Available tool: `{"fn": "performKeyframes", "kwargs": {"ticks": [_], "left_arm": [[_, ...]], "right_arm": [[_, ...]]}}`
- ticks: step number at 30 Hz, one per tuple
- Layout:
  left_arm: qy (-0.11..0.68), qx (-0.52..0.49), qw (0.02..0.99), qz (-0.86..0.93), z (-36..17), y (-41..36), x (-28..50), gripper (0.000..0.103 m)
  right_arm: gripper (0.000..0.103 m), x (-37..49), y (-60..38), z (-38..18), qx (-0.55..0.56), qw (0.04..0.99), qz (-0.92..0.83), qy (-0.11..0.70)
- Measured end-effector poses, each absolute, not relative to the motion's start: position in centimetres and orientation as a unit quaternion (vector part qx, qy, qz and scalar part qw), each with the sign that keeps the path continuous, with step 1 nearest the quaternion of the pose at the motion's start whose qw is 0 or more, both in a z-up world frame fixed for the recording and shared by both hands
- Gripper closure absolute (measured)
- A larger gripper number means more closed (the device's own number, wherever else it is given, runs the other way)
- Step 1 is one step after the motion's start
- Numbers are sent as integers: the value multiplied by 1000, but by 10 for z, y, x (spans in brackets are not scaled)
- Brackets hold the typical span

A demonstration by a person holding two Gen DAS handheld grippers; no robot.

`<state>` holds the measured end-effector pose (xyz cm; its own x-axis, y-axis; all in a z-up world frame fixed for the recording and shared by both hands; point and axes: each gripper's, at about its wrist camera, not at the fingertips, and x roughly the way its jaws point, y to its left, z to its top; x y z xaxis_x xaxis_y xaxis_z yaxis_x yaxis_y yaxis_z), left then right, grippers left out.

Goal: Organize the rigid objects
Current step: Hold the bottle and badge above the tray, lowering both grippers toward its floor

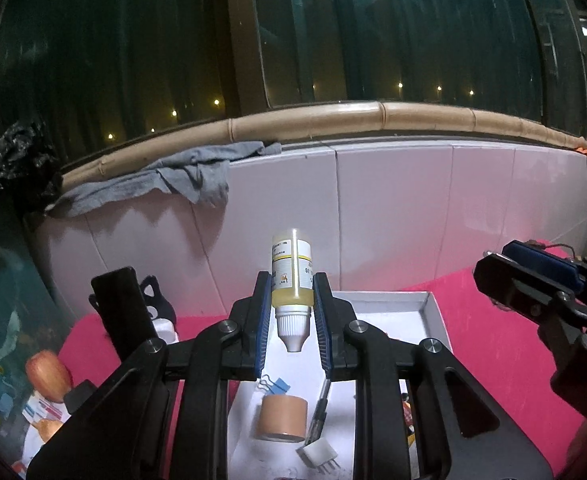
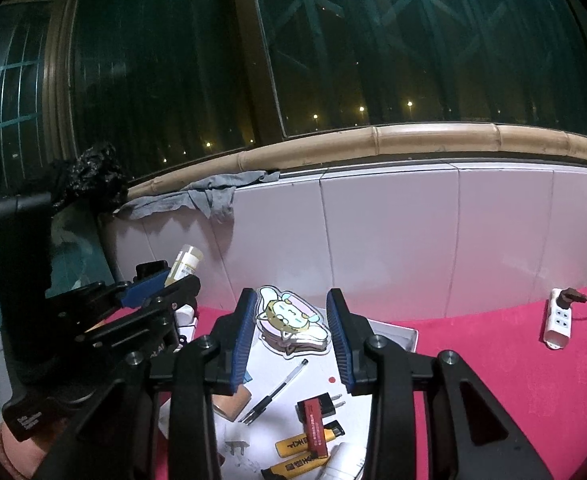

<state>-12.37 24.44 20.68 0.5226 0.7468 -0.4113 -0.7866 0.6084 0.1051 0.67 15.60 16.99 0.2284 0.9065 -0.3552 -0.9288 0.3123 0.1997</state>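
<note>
Roughly midway: left gripper (image 1: 292,312) fingers clamp the dropper bottle (image 1: 292,276) above the white tray (image 1: 433,312), right gripper (image 2: 289,340) fingers released; apple (image 1: 47,376) at 9 o'clock remains outside.

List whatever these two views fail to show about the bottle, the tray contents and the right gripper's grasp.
- Bottle label: left wrist view, print too small and blurred to read.
- Tape roll and pen: partly hidden by the left gripper frame.
- White tray: right wrist view, near end cut off by the bottom edge.
- Right gripper: whether its pads touch the cartoon cat item cannot be told.
</note>
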Motion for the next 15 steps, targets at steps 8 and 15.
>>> {"fn": "performKeyframes", "kwargs": {"ticks": [8, 15], "left_arm": [[187, -31, 873, 450, 234, 236, -136, 83], [163, -23, 875, 456, 256, 218, -152, 83]], "right_arm": [[67, -2, 148, 198, -14, 784, 594, 177], [67, -20, 128, 222, -2, 784, 604, 143]]}}
